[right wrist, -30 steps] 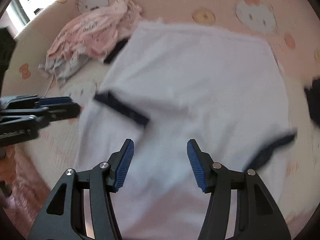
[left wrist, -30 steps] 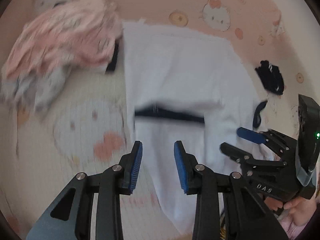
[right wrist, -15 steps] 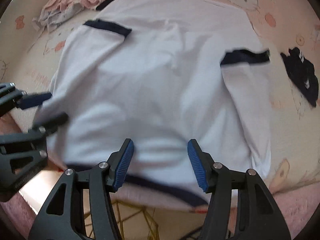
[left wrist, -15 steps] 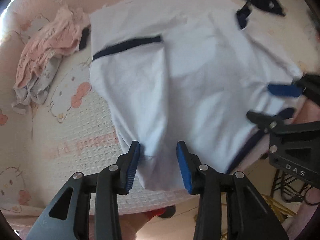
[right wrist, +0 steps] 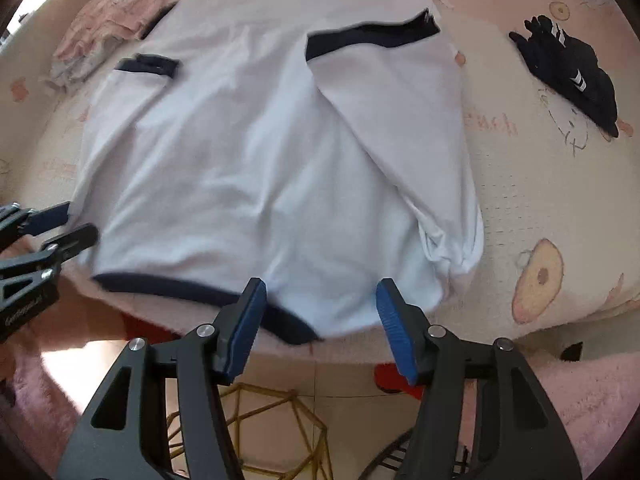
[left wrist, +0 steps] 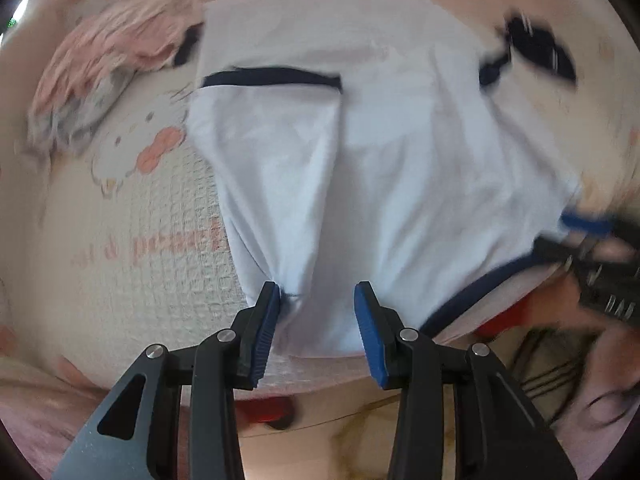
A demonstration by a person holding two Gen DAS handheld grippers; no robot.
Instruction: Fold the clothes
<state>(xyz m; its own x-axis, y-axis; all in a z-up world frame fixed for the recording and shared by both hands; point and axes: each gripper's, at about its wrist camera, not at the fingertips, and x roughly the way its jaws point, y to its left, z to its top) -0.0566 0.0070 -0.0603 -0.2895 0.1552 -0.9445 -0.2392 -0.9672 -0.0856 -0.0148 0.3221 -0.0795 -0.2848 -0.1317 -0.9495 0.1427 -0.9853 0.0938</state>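
At the centre of the cartoon-print bed cover (right wrist: 532, 184) lies the white shirt (right wrist: 256, 152), flat, both dark-cuffed sleeves folded inward, its long axis running from 12 o'clock to 6 o'clock in both wrist views. Its dark-trimmed edge (right wrist: 192, 290) hangs at the near rim of the bed, directly at 12 o'clock from each tool. The right gripper (right wrist: 318, 312) stands spread, pads clear of the cloth, above the corner on its own side. The left gripper (left wrist: 316, 320) is likewise spread over the opposite corner; fabric shows between its jaws, unpinched. Each hand appears nearest its own corner, so the next fold probably lifts this edge toward 12 o'clock. A pink garment (right wrist: 120, 12) lies at 10 o'clock, dark gloves (right wrist: 568, 68) at 2 o'clock.
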